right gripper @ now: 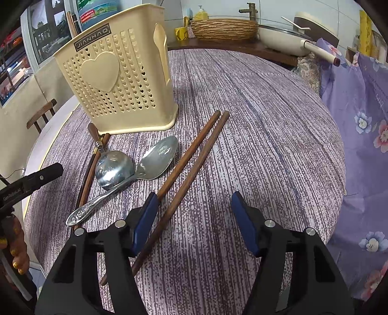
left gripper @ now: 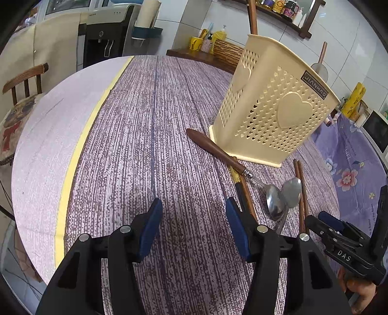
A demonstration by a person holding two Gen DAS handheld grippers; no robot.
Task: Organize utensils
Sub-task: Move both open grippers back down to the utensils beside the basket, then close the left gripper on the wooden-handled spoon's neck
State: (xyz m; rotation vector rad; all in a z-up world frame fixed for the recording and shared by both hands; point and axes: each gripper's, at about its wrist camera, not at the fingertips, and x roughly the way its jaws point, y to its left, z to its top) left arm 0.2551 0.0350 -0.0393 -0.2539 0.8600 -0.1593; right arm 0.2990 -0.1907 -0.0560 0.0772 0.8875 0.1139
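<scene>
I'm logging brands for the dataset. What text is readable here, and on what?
"JIANHAO": label on the holder, upside down in the left wrist view.
"DAS": right gripper.
"GenRoboLAI", roughly: left gripper.
Window poster and shelf bottles: too blurred to read.

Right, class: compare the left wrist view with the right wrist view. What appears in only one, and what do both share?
Only the left wrist view: a black water dispenser and a wooden shelf of jars.
Only the right: a brass tap and a white long-handled pan.
Both: the cream perforated plastic utensil holder, two steel spoons, and brown wooden chopsticks.
</scene>
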